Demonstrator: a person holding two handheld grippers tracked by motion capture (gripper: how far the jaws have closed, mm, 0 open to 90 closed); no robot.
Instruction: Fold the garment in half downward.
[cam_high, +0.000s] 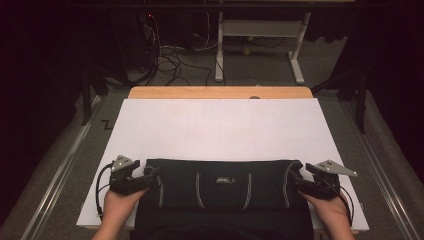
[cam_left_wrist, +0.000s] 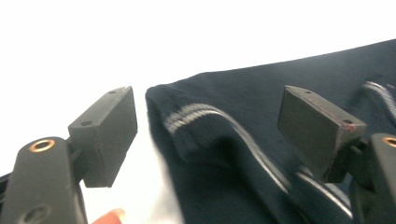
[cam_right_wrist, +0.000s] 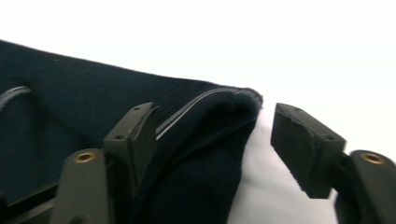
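A dark navy garment (cam_high: 225, 185) with pale grey stripes lies folded at the near edge of the white sheet (cam_high: 220, 125). My left gripper (cam_high: 152, 172) sits at its left end, jaws open. In the left gripper view the garment's striped corner (cam_left_wrist: 261, 93) lies between the open jaws of the left gripper (cam_left_wrist: 212, 126), and neither pad presses on it. My right gripper (cam_high: 295, 175) sits at the right end, also open. In the right gripper view the folded edge (cam_right_wrist: 210, 121) lies between the jaws of the right gripper (cam_right_wrist: 219, 140), untouched by either pad.
The white sheet covers a wooden table whose far edge (cam_high: 220, 92) shows. Beyond it on the floor stand a white table frame (cam_high: 260, 30) and a tangle of cables (cam_high: 170, 60). Dark stands flank both sides. Most of the sheet beyond the garment is bare.
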